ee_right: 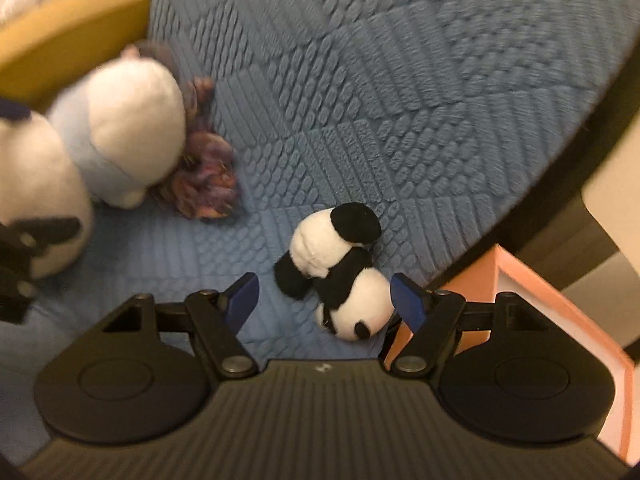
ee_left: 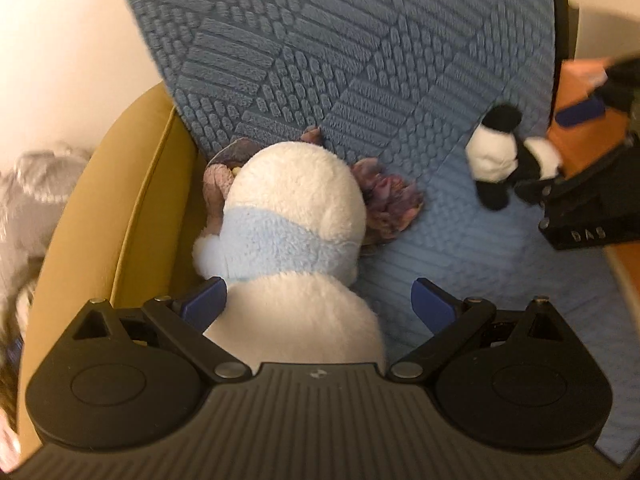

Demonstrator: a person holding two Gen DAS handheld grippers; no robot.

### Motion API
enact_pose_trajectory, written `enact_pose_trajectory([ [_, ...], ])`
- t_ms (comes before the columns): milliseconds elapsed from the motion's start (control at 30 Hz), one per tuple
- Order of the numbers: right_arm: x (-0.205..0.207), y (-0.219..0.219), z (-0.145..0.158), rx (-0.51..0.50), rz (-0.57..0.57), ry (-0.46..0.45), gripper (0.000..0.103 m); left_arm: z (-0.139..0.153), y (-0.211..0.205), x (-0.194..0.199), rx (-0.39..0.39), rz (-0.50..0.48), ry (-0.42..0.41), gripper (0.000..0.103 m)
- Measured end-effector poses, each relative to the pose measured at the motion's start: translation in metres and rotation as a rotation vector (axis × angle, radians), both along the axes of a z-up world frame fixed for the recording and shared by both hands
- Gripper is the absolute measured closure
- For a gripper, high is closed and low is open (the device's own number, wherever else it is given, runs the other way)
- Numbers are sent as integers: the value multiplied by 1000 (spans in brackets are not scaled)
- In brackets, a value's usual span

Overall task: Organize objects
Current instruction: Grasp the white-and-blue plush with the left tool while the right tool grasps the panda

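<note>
A white plush toy (ee_left: 296,184) with a light blue scarf stands on the blue quilted seat (ee_left: 460,248), up against the backrest. My left gripper (ee_left: 320,300) is open around its body: the left pad touches the fur and the right pad stands clear. A small black-and-white panda (ee_right: 340,276) lies on the seat further right. My right gripper (ee_right: 324,300) is open around it, the right pad at its head and a gap on the left. A purple mottled plush (ee_right: 204,176) lies behind the white toy.
A yellow padded armrest (ee_left: 132,208) curves along the seat's left side. The blue backrest (ee_left: 360,60) rises steeply behind the toys. An orange box (ee_right: 560,304) stands just off the seat's right edge. Grey fluffy fabric (ee_left: 32,188) lies beyond the armrest.
</note>
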State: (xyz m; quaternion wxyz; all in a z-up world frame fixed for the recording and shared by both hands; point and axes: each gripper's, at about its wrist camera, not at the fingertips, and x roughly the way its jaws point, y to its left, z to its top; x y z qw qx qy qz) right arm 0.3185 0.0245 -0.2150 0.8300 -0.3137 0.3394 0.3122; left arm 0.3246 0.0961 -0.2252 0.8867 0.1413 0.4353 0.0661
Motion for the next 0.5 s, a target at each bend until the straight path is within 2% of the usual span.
enact_pose_trajectory([
  [67, 6, 8, -11, -40, 20, -3, 29, -6, -2, 5, 44, -21, 8, 3],
  [233, 18, 21, -37, -133, 32, -2, 31, -20, -5, 17, 96, -37, 47, 3],
  [367, 20, 29, -43, -174, 53, -55, 31, -28, -6, 22, 154, -35, 59, 3],
  [500, 25, 30, -51, -184, 46, -59, 31, -36, -4, 26, 213, -25, 67, 3],
])
